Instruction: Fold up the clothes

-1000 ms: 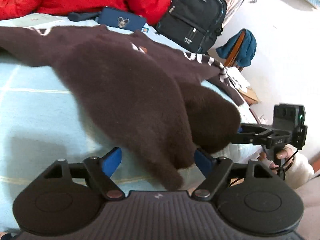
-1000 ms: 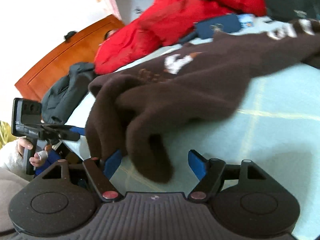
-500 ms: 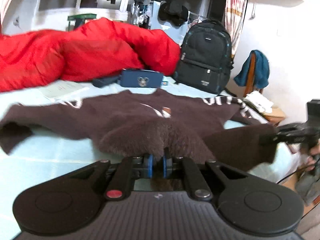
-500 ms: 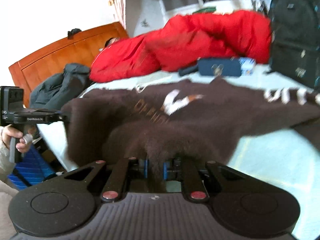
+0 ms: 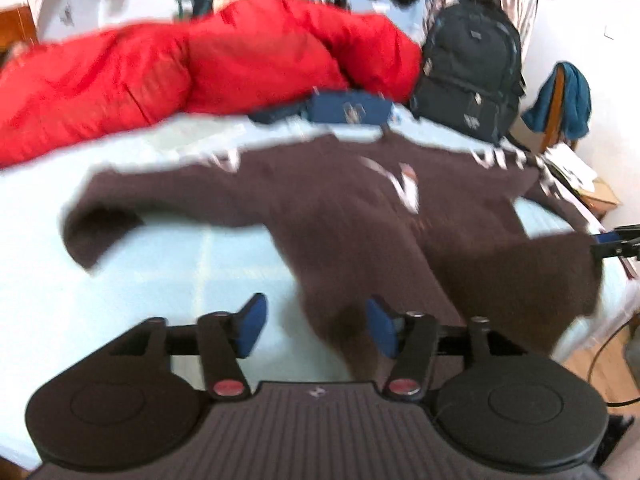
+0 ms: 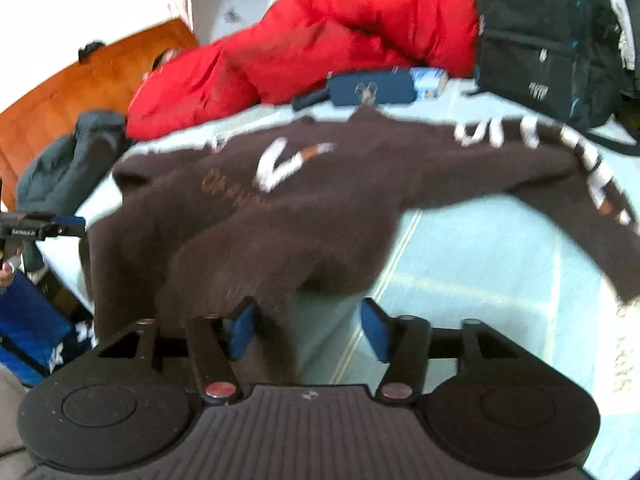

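A dark brown sweater (image 5: 352, 216) with white lettering lies spread across the light blue bed (image 5: 160, 280), sleeves out to both sides. Its near hem droops over the bed edge. My left gripper (image 5: 316, 330) is open, and a fold of the hem hangs loose against its right blue pad (image 5: 380, 332). In the right wrist view the sweater (image 6: 320, 200) shows its white logo, and my right gripper (image 6: 306, 332) is open with brown fabric lying beside its left pad (image 6: 240, 332). Each view shows the other gripper at its edge, by the sweater's corner. Both views are motion-blurred.
A red quilt (image 5: 200, 60) is heaped at the back of the bed, with a navy pouch (image 5: 348, 108) in front of it. A black backpack (image 5: 472, 64) stands at the back right. A chair with blue cloth (image 5: 568, 100) and a wooden headboard (image 6: 80, 100) flank the bed.
Half a second ago both grippers were shut on the sweater's near hem. Both have now opened and the hem has dropped loose between the fingers.
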Available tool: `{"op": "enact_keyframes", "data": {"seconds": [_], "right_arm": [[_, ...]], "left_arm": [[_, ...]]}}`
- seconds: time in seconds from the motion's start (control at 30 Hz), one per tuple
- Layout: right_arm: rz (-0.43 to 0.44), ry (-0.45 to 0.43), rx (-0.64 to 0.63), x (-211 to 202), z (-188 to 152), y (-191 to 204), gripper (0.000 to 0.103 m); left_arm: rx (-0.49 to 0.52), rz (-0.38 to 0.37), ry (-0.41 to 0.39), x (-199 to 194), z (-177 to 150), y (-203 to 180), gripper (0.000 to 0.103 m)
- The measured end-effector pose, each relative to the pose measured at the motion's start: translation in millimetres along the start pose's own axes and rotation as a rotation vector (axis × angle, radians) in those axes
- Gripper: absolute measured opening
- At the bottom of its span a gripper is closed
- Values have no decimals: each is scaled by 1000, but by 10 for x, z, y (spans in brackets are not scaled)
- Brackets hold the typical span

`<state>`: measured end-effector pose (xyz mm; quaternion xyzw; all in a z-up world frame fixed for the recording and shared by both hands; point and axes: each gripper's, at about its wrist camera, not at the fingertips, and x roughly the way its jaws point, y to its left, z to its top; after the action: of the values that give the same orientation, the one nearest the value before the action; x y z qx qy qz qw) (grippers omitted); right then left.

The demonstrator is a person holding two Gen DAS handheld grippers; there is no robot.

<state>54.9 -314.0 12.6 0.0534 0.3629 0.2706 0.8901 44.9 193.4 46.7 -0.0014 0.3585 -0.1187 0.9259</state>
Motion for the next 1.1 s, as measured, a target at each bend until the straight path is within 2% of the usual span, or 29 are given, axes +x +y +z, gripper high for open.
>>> {"op": "enact_keyframes", "data": {"seconds": [0.1,0.23,0.33,0.5,0.6,0.7,0.73,0.87,1.0,1.03,1.07,1.1], "right_arm": [[15,-60,37,-70,274,-157,72],[-10,-90,72,5,595,-426,73],[-1,-28,138,322,755,-652,73],[37,98,208,872,815,-864,73],[49,147,256,1166,812,-989,76],[58,188,306,1430,792,-1122,77],[61,201,323,1519,786,-1166,77],[100,159,399,1691,784,-1296,81],[125,113,460,1835,794,-1402,77],[113,108,456,1861,804,-1393,69],[88,106,441,1880,819,-1373,51],[61,105,424,1897,834,-1352,40]], "left_arm": [[2,4,-33,106,249,73,70],[-39,-11,10,511,467,199,69],[-118,-41,69,950,522,344,68],[-235,-114,173,1598,493,489,68],[-305,-127,200,1880,416,606,68],[-418,-184,222,2097,331,785,73],[-445,-197,221,2144,318,826,73],[-504,-221,185,2243,325,904,74],[-519,-213,140,2324,352,913,71],[-512,-200,127,2341,369,895,62],[-499,-183,116,2351,390,879,34],[-487,-166,103,2350,409,871,18]]}}
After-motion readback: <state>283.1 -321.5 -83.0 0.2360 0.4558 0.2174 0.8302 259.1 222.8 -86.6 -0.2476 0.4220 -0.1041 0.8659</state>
